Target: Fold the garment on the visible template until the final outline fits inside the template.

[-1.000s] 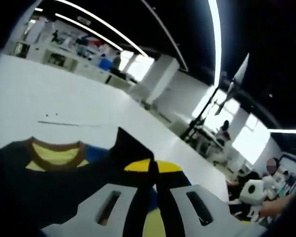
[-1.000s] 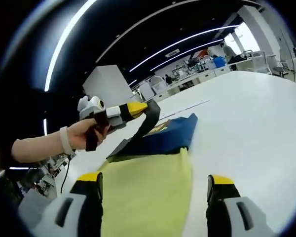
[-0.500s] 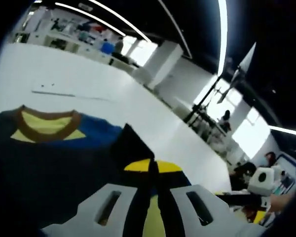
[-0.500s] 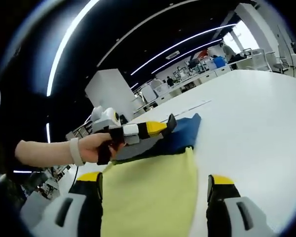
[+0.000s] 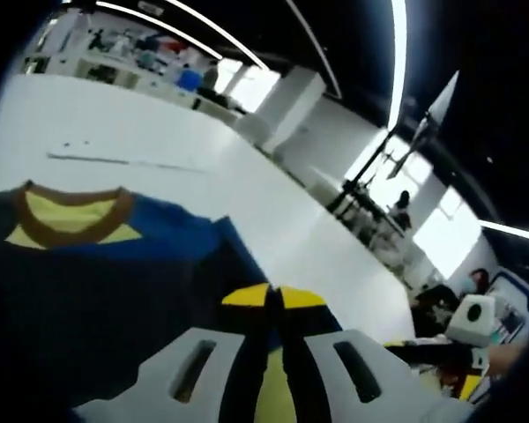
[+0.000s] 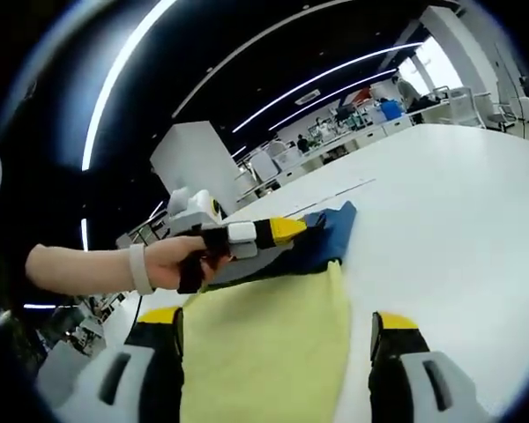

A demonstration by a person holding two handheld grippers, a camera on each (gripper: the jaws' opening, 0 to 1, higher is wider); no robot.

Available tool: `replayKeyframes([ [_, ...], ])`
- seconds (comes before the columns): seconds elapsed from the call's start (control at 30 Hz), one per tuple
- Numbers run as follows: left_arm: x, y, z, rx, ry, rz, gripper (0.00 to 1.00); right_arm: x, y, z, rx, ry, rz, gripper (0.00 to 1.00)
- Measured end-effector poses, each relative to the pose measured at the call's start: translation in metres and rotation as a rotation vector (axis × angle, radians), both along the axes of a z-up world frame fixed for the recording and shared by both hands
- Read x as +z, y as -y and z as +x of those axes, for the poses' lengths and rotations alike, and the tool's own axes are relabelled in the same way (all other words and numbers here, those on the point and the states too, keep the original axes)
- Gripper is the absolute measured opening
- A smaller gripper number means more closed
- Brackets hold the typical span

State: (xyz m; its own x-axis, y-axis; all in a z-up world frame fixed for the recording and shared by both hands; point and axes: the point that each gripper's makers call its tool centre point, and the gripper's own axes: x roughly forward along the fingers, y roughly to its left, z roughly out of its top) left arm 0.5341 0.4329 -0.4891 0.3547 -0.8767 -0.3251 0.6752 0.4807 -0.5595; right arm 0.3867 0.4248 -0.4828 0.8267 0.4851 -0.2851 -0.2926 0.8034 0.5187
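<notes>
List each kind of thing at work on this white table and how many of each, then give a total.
Garment, blue and yellow: 1
Handheld grippers, left gripper and right gripper: 2
White table: 1
Total: 4

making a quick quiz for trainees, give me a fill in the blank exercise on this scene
1. The collar of the blue garment is trimmed in ____.
2. The right gripper has its jaws ____, with yellow fabric lying between them.
3. The left gripper has its yellow tips pressed ____.
4. The garment lies on a ____ table.

Missing words: brown; open; together; white
</notes>
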Motion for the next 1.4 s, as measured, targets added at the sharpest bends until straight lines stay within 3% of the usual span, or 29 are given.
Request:
replayKeyframes([
  [0.13, 0.000, -0.002, -0.005, -0.038, 0.027, 0.007, 0.06, 0.000, 0.000, 0.000, -0.002, 0.000, -0.001, 0.88],
  [0.3, 0.001, -0.001, -0.010, -0.083, 0.092, 0.038, 0.39, -0.002, -0.003, 0.000, 0.006, -0.008, -0.004, 0.88],
  [0.5, 0.002, -0.007, -0.013, -0.104, 0.144, 0.089, 0.64, -0.002, -0.008, 0.000, 0.018, -0.011, -0.005, 0.88],
  [0.7, 0.010, -0.015, -0.014, -0.120, 0.177, 0.098, 0.72, 0.003, -0.009, 0.001, 0.025, -0.002, -0.013, 0.88],
  [0.87, 0.015, -0.023, -0.011, -0.107, 0.201, 0.112, 0.85, 0.005, -0.009, 0.003, 0.033, 0.003, -0.024, 0.89],
  [1.4, 0.036, -0.066, -0.030, -0.065, 0.199, 0.088, 0.85, 0.019, -0.016, 0.005, 0.065, 0.022, -0.072, 0.89],
])
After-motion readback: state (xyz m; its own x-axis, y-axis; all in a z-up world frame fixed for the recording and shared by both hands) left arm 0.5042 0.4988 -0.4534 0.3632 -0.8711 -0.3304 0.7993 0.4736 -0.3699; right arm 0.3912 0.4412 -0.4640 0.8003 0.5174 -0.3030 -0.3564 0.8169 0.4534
